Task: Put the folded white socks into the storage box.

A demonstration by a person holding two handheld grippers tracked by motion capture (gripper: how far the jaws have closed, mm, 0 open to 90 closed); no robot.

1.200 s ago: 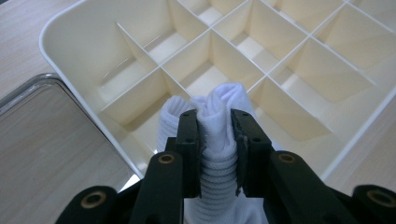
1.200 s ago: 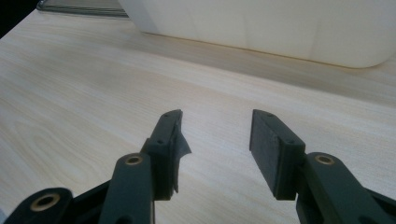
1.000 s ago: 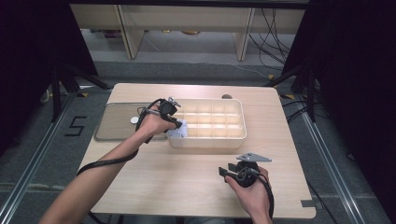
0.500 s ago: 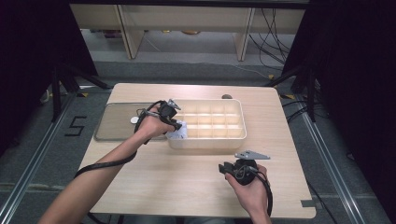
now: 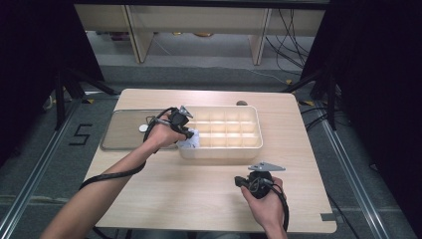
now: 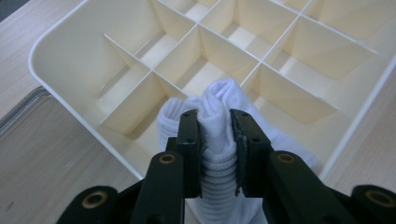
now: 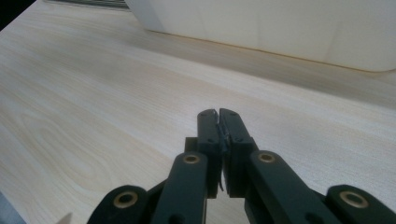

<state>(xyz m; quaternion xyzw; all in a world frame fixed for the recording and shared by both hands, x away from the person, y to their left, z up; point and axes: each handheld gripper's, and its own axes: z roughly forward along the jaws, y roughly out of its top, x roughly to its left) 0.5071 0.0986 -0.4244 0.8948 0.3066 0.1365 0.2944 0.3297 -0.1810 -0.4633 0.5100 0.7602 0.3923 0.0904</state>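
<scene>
Loading a sock into the divided tray.

Near edge: right tongs [image 5: 242, 181] resting low over bare worktop [image 5: 199, 189], jaws just closed together, nothing between them, well apart from the work. Mid: left tongs [image 6: 217, 135] partly closed, clamped on a rolled white sock [image 6: 219, 100], poised over the tray's [image 5: 219, 150] near-left corner, the sock's free end draping on the near wall. Far: remaining compartments bare; clear lid [image 5: 124, 129] lying flat just left of the tray. Step judged: placement under way. Next move likely calls for lowering the roll squarely into one compartment, then opening the jaws without dragging fabric back out.
</scene>
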